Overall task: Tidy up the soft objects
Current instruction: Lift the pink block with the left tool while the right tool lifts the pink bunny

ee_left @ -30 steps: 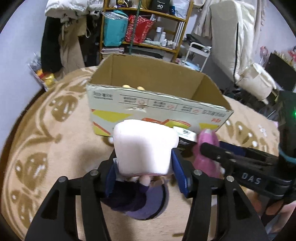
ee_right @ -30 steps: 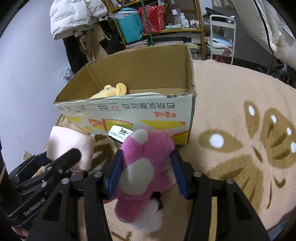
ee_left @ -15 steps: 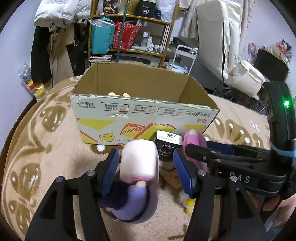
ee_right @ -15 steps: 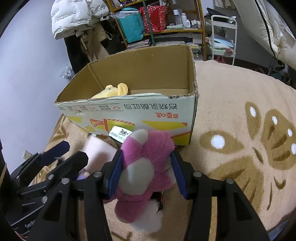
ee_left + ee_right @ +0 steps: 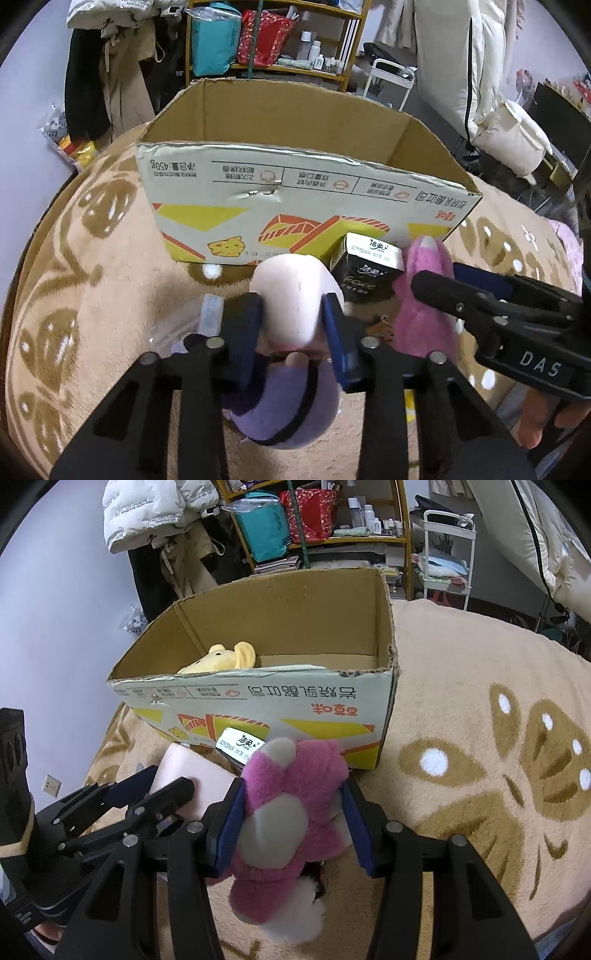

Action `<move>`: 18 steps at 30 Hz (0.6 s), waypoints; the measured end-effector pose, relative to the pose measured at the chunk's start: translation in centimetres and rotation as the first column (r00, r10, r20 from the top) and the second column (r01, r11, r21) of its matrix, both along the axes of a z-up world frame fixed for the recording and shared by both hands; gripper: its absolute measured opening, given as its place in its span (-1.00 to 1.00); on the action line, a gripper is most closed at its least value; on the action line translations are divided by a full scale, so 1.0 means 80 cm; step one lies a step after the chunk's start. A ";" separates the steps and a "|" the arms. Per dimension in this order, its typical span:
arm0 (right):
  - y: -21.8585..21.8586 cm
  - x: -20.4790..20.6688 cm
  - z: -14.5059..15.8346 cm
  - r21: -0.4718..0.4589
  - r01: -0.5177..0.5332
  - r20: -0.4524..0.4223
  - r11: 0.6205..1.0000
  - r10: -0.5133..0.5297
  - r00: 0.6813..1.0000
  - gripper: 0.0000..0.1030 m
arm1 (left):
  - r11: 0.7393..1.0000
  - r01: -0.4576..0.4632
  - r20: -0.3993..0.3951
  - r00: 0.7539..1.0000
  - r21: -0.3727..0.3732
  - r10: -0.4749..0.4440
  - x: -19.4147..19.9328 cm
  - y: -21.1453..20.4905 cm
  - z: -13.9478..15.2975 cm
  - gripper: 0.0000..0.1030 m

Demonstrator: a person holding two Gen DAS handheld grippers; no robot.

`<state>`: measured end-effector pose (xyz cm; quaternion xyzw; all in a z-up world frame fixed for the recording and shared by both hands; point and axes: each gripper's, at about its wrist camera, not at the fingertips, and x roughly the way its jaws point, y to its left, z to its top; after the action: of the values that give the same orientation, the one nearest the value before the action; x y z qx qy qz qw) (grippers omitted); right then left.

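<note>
With my left tongs [image 5: 291, 314] clamped on the pale pink plush [image 5: 295, 295] at frame centre and my right tongs [image 5: 293, 819] gripping the magenta bear [image 5: 291, 805], I should lift each clear over the cardboard box [image 5: 295, 701] rim above before releasing.

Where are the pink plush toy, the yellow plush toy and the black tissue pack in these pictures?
pink plush toy [image 5: 295, 805]: right wrist view, on its fuzzy body between the fingers.
yellow plush toy [image 5: 225, 659]: right wrist view, on its head inside the box.
black tissue pack [image 5: 364, 273]: left wrist view, on its dark front face.
</note>
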<state>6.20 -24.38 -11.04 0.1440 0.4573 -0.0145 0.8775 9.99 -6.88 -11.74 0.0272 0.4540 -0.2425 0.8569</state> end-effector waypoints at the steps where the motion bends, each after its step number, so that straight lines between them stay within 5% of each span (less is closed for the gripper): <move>1: 0.000 -0.001 0.001 -0.005 0.000 0.003 1.000 0.000 1.000 0.07 | 1.000 -0.003 0.001 1.000 -0.002 0.003 0.000 0.002 0.000 -0.48; 18: -0.005 -0.032 0.044 -0.019 0.026 0.177 0.999 -0.022 0.984 0.07 | 0.996 -0.093 0.194 0.977 -0.004 0.092 -0.030 0.024 0.052 -0.60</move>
<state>3.65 -24.74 -7.50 0.1410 0.3754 -0.0171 0.9159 7.60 -4.93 -7.61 0.0317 0.3699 -0.1972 0.9074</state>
